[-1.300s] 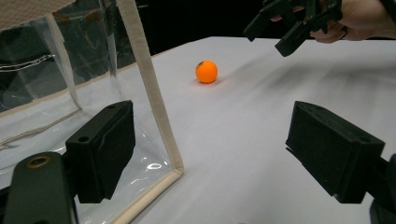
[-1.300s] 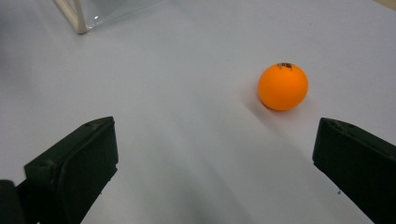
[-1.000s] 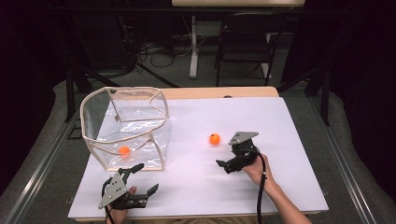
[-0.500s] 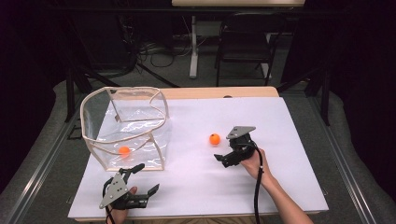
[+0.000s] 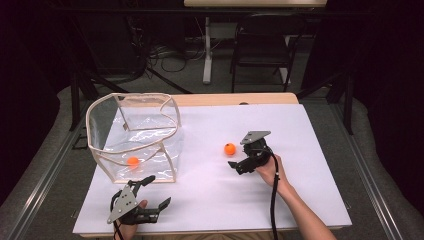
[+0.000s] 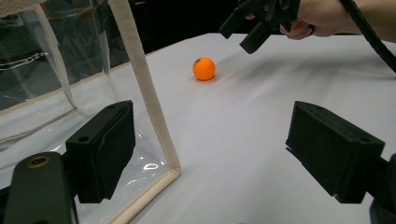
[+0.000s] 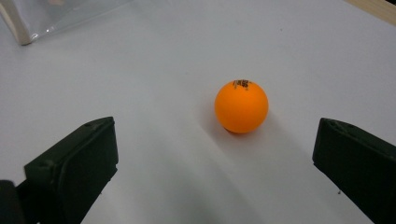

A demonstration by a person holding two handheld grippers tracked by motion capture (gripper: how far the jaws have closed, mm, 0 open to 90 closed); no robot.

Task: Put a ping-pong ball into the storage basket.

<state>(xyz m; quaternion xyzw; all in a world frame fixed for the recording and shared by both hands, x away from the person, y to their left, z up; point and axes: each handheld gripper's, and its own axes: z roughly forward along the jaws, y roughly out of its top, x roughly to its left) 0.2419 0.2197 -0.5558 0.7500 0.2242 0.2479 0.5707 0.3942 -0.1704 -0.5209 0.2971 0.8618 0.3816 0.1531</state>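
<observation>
Ball (image 7: 241,106), orange with a dark mark on top, sits on the table (image 5: 300,130) just ahead of the right gripper (image 5: 240,162), jaws wide; left gripper (image 5: 154,192) rests open beside the bin (image 5: 132,135).

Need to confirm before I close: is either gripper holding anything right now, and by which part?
Nothing is held. The right gripper is open, with the orange ball lying on the table ahead of its jaws. The left gripper is open and empty beside the clear bag.
</observation>
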